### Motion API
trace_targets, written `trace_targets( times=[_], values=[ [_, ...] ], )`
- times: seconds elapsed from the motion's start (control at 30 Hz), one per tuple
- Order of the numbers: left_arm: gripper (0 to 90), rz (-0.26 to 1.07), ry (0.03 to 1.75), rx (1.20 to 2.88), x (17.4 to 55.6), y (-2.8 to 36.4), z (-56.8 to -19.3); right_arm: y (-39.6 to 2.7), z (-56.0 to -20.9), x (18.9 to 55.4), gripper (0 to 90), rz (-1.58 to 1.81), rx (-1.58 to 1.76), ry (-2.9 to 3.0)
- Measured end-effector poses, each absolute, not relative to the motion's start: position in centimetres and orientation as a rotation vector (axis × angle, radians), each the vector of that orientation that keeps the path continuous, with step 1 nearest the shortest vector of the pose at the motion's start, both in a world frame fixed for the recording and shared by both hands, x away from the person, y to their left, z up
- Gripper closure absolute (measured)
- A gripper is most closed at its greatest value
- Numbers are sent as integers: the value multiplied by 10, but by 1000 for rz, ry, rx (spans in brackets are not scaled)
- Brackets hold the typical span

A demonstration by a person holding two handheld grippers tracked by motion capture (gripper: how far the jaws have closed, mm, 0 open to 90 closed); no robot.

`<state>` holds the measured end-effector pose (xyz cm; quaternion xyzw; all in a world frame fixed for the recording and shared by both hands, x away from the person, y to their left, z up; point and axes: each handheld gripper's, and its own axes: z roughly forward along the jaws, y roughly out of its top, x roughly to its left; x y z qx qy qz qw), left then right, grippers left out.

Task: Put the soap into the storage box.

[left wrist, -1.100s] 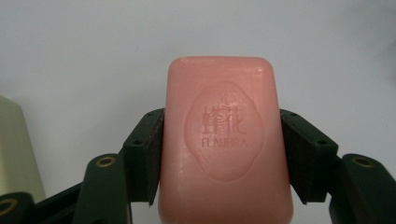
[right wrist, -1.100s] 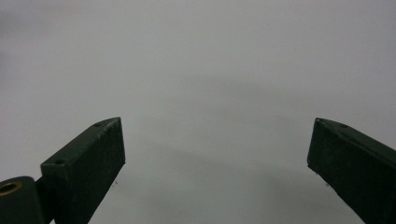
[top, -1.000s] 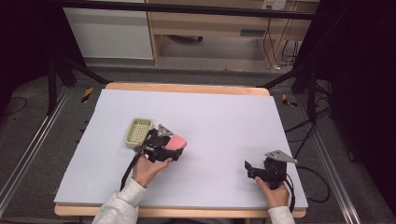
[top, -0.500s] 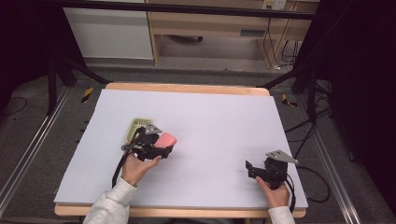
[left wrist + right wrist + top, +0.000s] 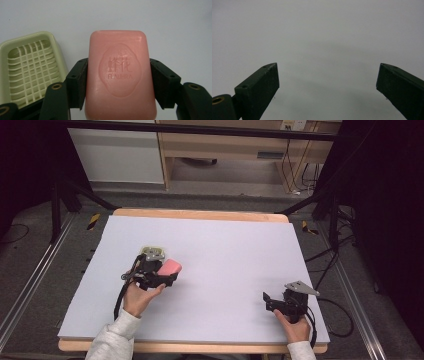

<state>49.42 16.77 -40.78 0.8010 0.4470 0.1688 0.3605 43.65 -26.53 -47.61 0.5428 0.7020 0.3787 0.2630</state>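
Left gripper (image 5: 120, 82) clamped on pink soap bar (image 5: 120, 75), beside soap dish (image 5: 30, 67); right gripper (image 5: 328, 82) wide open, empty.

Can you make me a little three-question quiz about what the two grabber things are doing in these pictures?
1. True or false: the left gripper has its jaws shut on the pink soap bar.
2. What lies beside the soap in the left gripper view? A) a blue sponge B) a pale green soap dish C) a glass cup
3. Fill in: the right gripper has its jaws ____, with nothing between them over the white table.

Key:
1. True: both pads press on the sides of the soap.
2. B: it is empty, with a grid floor.
3. open
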Motion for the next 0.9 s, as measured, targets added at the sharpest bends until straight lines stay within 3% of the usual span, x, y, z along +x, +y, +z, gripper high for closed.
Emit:
trace_targets(
  times=[0.9],
  values=[
    [373, 493, 1259, 1973, 508, 203, -402, -266, -476, 436, 49, 1027, 1464, 1899]
  ],
)
